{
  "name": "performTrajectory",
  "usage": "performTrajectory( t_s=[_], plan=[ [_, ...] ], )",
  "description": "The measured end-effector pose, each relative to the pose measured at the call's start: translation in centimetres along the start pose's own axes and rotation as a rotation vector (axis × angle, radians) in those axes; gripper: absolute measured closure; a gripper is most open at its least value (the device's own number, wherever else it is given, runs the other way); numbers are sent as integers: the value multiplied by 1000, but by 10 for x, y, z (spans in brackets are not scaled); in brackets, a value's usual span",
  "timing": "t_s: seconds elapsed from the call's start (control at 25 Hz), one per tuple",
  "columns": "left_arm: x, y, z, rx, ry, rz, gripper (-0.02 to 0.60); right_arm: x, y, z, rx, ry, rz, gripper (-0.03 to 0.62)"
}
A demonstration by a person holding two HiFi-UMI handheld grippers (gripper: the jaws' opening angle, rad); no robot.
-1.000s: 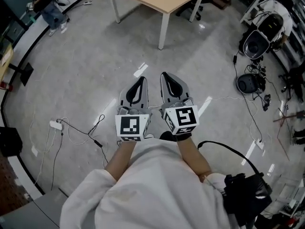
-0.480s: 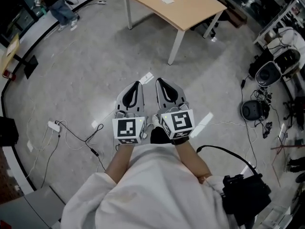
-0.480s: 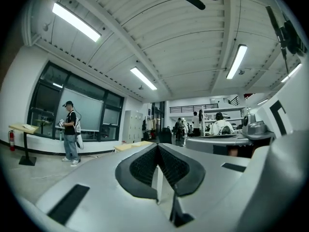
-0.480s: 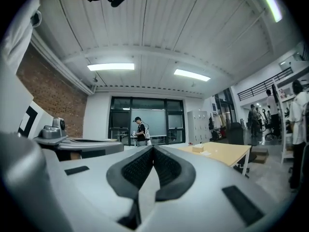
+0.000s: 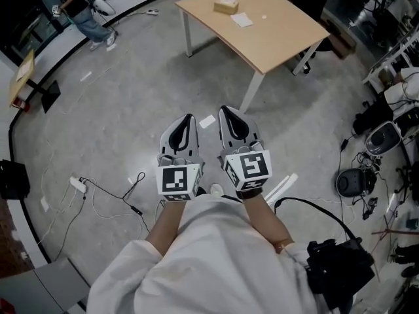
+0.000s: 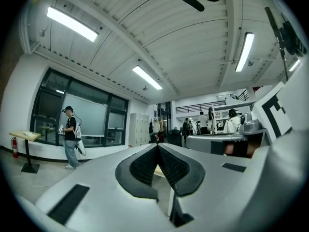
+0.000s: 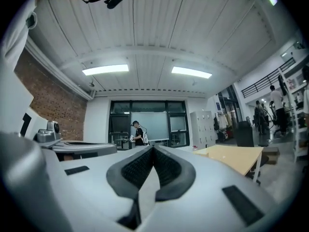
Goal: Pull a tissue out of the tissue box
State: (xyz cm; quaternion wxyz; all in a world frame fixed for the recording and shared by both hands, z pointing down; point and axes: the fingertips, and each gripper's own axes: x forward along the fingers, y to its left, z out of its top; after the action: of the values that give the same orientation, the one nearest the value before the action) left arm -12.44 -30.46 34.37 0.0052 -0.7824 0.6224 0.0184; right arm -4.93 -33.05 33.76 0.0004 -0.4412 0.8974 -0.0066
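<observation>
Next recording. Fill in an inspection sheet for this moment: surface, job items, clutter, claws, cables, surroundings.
Surface: wooden table on white legs, well ahead of the person, beyond both claws.
Job's things: tissue box on the table's far part, untouched; white sheet flat beside it.
Clutter: white slip on the floor; black bag at the person's right.
Grippers: left claw and right claw both shut, empty, held level side by side.
Cables: power strip with thin leads on the floor at left; black cable at right.
Surroundings: a person standing far left; round device on the floor at right.
</observation>
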Motion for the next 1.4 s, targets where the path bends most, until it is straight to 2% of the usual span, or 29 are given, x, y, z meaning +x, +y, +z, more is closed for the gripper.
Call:
performTrajectory(
  t_s=[0.16,0.32,0.44,0.56,0.68,0.88,1.0,1.2,1.4],
  plan=[
    [32,28,-9,-12,40,33,580,46,0,-22,26,65,55,592],
    [62,85,-27,-45,72,52,580,108,13,-32,17,85,81,592],
    [102,134,-37,-54,57,33,580,166,11,-43,9,88,48,592],
    [156,182,-38,-26,31,2,580,234,-7,-48,20,90,-18,592],
    [200,237,-24,-3,6,-35,580,306,-6,-33,19,64,-54,592],
    [257,312,-21,-35,18,-93,580,385,10,-22,9,63,-82,592],
    [289,330,-27,-91,17,-132,580,413,-5,-32,70,104,-118,592],
    [352,330,-39,-156,20,-204,580,449,-53,-32,40,113,-165,592],
    [431,313,-51,-150,32,-252,580,494,-122,-43,58,91,-176,592]
  ],
)
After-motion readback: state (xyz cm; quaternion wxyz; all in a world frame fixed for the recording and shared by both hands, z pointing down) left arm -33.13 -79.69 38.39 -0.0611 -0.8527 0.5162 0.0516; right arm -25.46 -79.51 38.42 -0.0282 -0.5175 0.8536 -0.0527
